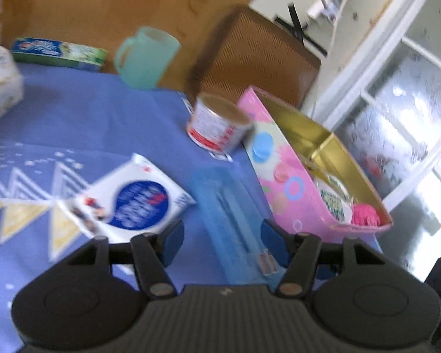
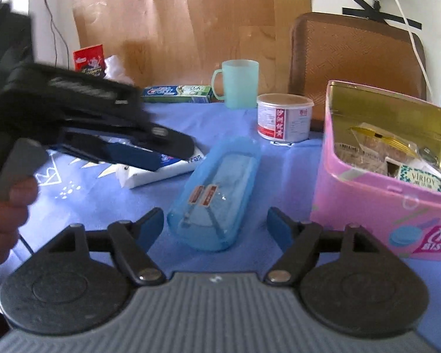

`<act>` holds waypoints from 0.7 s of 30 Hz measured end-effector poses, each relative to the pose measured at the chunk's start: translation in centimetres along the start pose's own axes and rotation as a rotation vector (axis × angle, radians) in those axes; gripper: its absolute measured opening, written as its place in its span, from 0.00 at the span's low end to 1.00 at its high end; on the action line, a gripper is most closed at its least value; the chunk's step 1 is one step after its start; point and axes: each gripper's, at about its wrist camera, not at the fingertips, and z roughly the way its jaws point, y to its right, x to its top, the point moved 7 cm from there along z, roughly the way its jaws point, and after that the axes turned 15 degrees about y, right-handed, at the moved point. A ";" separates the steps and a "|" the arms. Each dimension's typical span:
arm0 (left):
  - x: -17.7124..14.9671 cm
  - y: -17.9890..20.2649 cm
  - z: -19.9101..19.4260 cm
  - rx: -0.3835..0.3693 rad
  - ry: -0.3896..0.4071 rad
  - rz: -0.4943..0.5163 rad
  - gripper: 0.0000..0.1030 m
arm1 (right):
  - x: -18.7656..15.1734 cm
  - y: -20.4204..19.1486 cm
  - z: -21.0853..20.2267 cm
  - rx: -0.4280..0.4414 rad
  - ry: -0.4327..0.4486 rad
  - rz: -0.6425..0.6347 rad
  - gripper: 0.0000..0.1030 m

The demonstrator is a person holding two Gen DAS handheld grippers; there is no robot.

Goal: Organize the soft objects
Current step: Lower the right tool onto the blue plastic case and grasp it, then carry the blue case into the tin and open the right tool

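The tissue pack (image 2: 161,170) lies left on the blue cloth (image 2: 103,206), under the left gripper (image 2: 150,158) — jaws parted, empty. Open cloth surrounds the blue case (image 2: 217,194). Right gripper (image 2: 214,223) — wide, empty — beside the pink tin (image 2: 367,206).

Teal mug (image 2: 240,83), toothpaste box (image 2: 176,93), lidded tub (image 2: 284,116), brown chair (image 2: 357,58), blue tablecloth (image 2: 108,206)
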 end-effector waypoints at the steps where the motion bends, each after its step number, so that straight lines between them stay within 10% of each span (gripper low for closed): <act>1: -0.3 0.3 0.4 0.008 -0.011 0.012 0.68 | -0.1 -0.1 0.1 -0.001 0.000 -0.005 0.77; 12: 1.4 4.4 -0.7 -0.057 0.048 0.033 0.53 | 2.2 -0.3 -1.5 0.012 0.163 -0.042 0.58; 21: 4.3 16.1 4.2 -0.213 0.082 0.251 0.54 | 6.4 7.0 -5.7 -0.214 0.382 -0.066 0.58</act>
